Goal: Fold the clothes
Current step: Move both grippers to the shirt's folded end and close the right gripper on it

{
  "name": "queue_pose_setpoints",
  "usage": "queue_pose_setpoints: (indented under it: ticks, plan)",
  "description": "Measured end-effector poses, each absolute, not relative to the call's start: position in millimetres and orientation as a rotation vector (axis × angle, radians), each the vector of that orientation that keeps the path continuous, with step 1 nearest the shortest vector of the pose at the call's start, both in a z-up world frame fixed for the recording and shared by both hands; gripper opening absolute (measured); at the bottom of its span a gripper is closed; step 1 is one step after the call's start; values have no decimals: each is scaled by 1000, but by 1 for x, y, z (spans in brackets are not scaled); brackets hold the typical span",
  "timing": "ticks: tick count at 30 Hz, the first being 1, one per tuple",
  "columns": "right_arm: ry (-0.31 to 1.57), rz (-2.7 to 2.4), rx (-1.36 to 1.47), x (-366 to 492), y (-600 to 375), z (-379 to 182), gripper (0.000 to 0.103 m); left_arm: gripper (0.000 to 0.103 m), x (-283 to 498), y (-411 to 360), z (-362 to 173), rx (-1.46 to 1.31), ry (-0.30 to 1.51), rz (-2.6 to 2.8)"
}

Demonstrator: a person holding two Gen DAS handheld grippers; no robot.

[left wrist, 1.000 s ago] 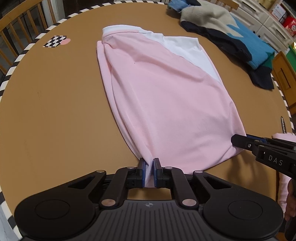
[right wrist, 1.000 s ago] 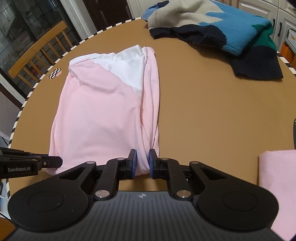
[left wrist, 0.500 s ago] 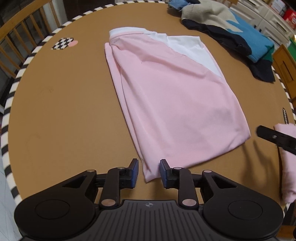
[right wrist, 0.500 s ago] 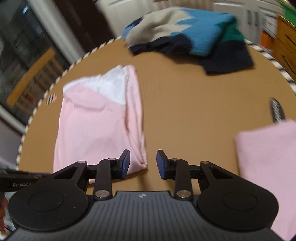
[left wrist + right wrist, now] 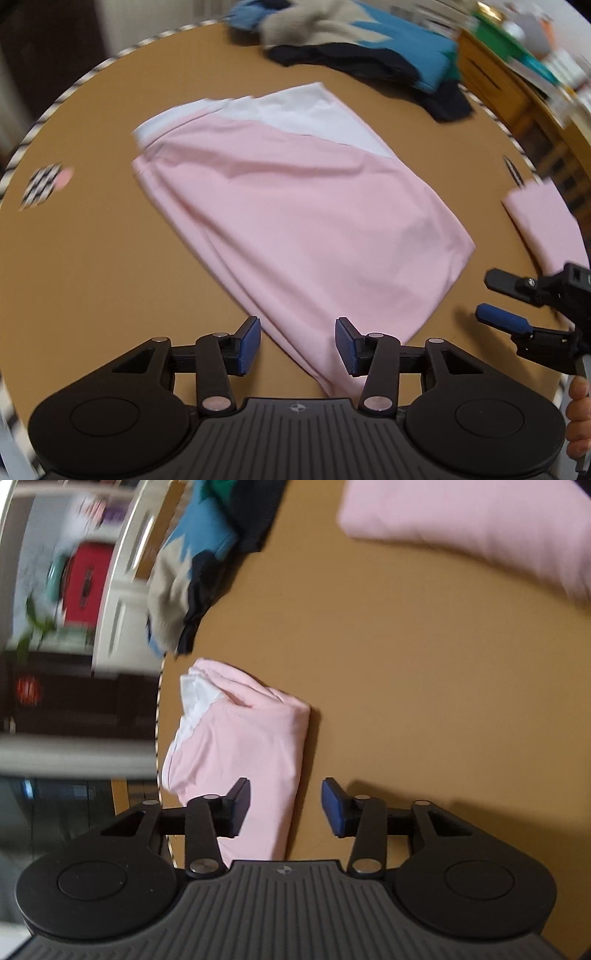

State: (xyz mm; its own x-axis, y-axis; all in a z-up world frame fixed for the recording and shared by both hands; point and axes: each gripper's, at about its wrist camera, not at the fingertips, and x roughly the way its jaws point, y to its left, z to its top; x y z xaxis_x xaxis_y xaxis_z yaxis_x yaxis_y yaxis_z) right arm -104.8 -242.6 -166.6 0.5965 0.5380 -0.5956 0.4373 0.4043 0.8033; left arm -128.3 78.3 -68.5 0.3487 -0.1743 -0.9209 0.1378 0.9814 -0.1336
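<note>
Lying mid-desk with its long axis running away toward the far edge, the pink shirt (image 5: 295, 221) has its near hem between the left hand-held gripper's (image 5: 297, 345) spread jaws, the right hand-held gripper (image 5: 284, 806) equally open beside it.

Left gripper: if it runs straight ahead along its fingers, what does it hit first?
Most likely the pink shirt: the left gripper is open and the shirt's near corner already lies between its fingers, though height above the cloth is unclear.

Black hand-held gripper (image 5: 297, 343), blue pads (image 5: 248, 345), silver pivot screws, ribbed grey housing, bare fingers (image 5: 577, 424)
</note>
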Motion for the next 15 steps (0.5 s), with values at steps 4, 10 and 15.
queue_pose_setpoints:
  ticks: [4, 10, 15]
  plan:
    - [926, -13, 1317, -126, -215, -181, 50, 48, -115, 80, -80, 18, 1178, -338]
    - [846, -99, 1410, -145, -201, -186, 52, 47, -108, 66, -91, 83, 1130, -452]
    - [837, -123, 1404, -143, -189, -184, 52, 48, -106, 65, -93, 123, 1117, -487]
